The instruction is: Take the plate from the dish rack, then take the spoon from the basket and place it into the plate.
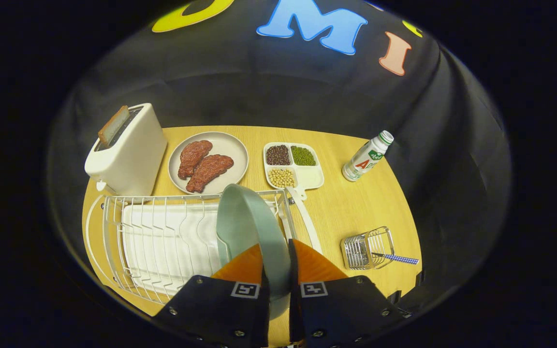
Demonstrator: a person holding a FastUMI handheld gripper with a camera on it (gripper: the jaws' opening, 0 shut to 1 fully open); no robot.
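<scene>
- Gripping the pale green plate (252, 227) by its rim, the gripper (276, 258) has both orange fingers (240, 266) pressed against it, one on each face
- The plate stands on edge at the near right end of the white dish rack (162, 237)
- Right of the fingers, a small wire basket (368, 247) holds the spoon (397, 258), its blue checked handle sticking out
- Beyond the rack: a toaster (128, 150), a plate of meat (208, 162), a divided tray of beans (292, 165) and a bottle (368, 155)

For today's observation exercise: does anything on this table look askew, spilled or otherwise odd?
Nothing is spilled or broken. The spoon pokes sideways out of the wire basket, which lies tipped over. The plate stands on edge, pinched between the gripper fingers at the dish rack.
</scene>
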